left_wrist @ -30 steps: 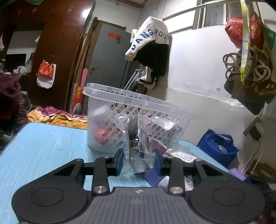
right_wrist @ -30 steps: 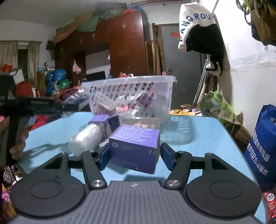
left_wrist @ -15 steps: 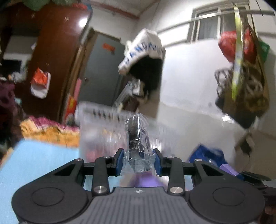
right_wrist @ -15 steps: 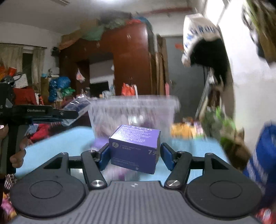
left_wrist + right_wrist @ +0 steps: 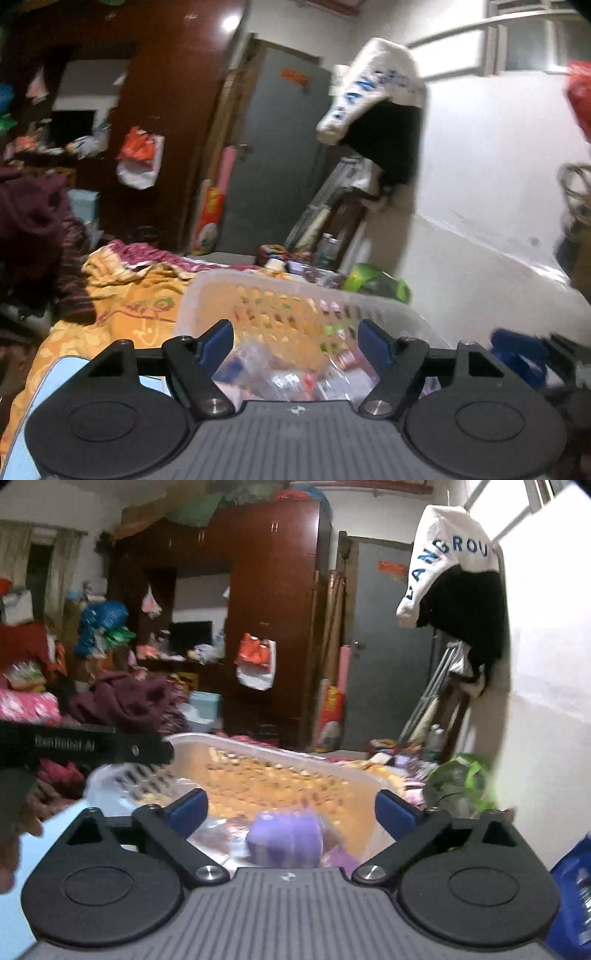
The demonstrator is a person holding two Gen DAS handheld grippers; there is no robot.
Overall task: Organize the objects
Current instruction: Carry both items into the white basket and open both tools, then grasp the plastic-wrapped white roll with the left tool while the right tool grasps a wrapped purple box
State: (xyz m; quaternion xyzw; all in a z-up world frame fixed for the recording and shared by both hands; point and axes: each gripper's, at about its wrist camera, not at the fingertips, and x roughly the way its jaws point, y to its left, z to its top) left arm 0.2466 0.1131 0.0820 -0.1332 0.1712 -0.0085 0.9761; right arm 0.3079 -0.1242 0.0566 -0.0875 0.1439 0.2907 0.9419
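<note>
The right gripper (image 5: 291, 810) is hovering with fingers spread apart, the purple box (image 5: 283, 837) lying at six o'clock inside the white basket (image 5: 280, 755); the left gripper (image 5: 295, 338) is gaping empty too.

Free room and obstacles about the white slotted basket (image 5: 258, 771). Its mouth lies open from above; both grippers, the left gripper (image 5: 297, 341) and the right gripper (image 5: 291, 814), hang over it with jaws spread wide and nothing between them. Inside, a purple box (image 5: 282, 836) and clear plastic packets (image 5: 280, 373) fill the floor. The left gripper's body (image 5: 85, 747) juts over the basket's left rim. A green bag (image 5: 460, 788) crowds the right side; bedding (image 5: 144, 295) lies just behind.
</note>
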